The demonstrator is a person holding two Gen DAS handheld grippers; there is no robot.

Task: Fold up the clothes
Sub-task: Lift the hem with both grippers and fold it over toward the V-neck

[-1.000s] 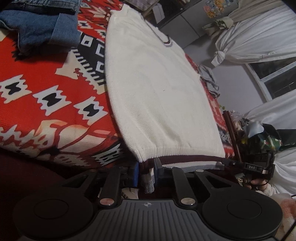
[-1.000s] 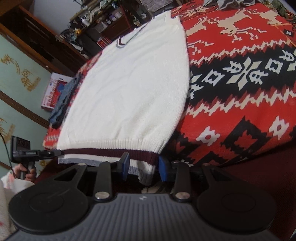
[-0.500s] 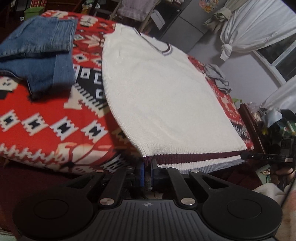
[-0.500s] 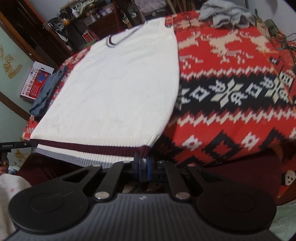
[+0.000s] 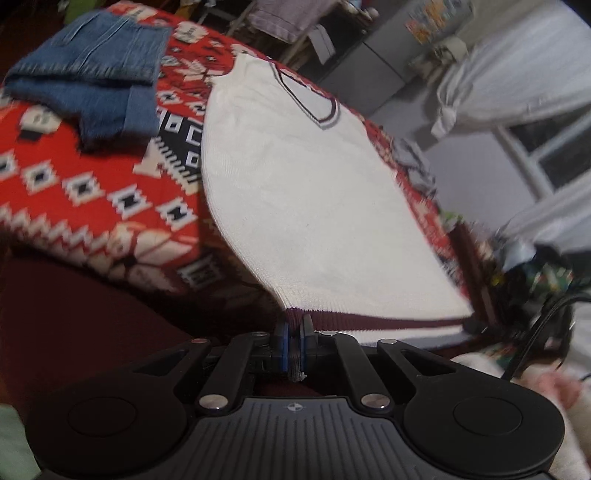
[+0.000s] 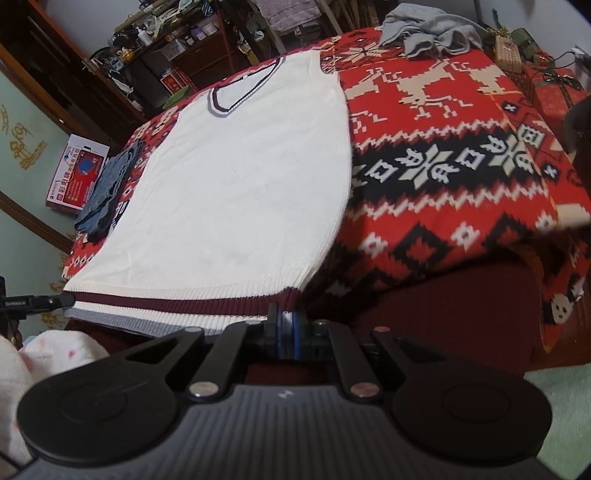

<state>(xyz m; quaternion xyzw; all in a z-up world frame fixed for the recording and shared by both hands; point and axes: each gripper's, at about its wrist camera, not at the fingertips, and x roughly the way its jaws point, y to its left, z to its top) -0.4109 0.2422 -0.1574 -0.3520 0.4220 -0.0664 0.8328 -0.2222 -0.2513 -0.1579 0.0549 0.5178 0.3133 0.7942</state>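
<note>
— Where do we stand with the two grippers?

— We find the left gripper (image 5: pixel 294 345) low at the near edge of the bed, pointing along it, its fingers (image 5: pixel 282 343) pinched tight on the left corner of the vest's hem. The right gripper (image 6: pixel 286 338) sits level with it at the opposite corner, its fingers (image 6: pixel 274 334) likewise clamped on the maroon-striped ribbing.

— And the vest itself?

— We record the white knitted vest (image 6: pixel 243 177) spread flat on the patterned blanket (image 6: pixel 443 155), V-neck at the far end, hem hanging just past the near edge between the two grippers. In the left view the vest (image 5: pixel 295 192) reads blurred but flat.

— Anything close by or in the way?

— We note folded jeans (image 5: pixel 99 81) on the blanket (image 5: pixel 74 177) to the left of the vest, near but apart from it. The jeans (image 6: pixel 107 188) also show at the bed's left edge in the right view. A crumpled grey garment (image 6: pixel 428 27) lies at the far right corner, well apart. Nothing lies on the vest. A red box (image 6: pixel 75 175) leans against the wall beyond the bed, and white curtains (image 5: pixel 517 77) hang by the window.
</note>
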